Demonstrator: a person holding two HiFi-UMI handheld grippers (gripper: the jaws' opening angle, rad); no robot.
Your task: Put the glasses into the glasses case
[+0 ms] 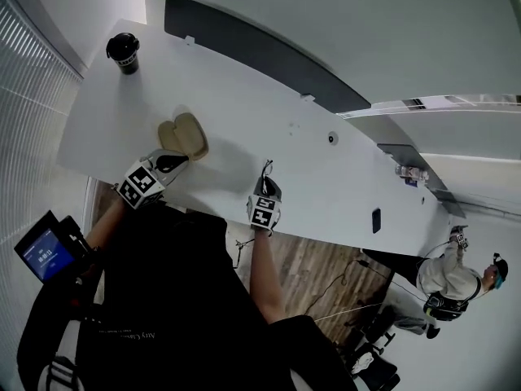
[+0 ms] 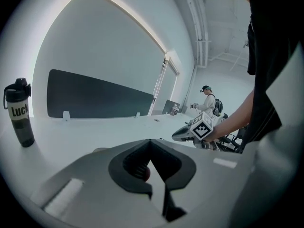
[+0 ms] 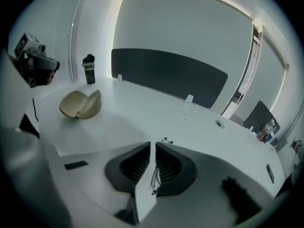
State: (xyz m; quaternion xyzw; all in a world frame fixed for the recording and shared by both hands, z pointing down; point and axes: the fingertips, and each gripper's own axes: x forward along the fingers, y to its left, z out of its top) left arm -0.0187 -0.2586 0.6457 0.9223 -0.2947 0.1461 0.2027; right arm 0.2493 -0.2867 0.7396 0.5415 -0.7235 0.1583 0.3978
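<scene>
The black drinks bottle (image 1: 123,53) stands upright at the far left of the white table (image 1: 244,112), at about 11 o'clock from the case. It is well apart from the work, so it hinders neither arm.

The left gripper (image 1: 171,162) sits at the table's near edge, its tip just at 7 o'clock of the beige hard-shell glasses case (image 1: 184,135). Its tongs are pressed together. As far as its own view shows, nothing lies between them, though the tip is close enough to the shell that a light touch cannot be ruled out. I judge it is parked there to steady the case.

The case lies opened like a clam, both hollows showing, ready to receive.

At about 4 o'clock from the case, near but apart, the right gripper (image 1: 265,187) pinches the thin wire-framed glasses (image 1: 266,169). Its tongs are closed down to a slit on the fine wire, which pokes out past the tips. So the glasses are in this gripper, not yet in the case.

The left forearm comes in from the lower left, with its gripper aimed shallowly toward 1 o'clock. The right forearm reaches straight out from the body, its gripper aimed at 12 o'clock and tipped more steeply down at the tabletop.
</scene>
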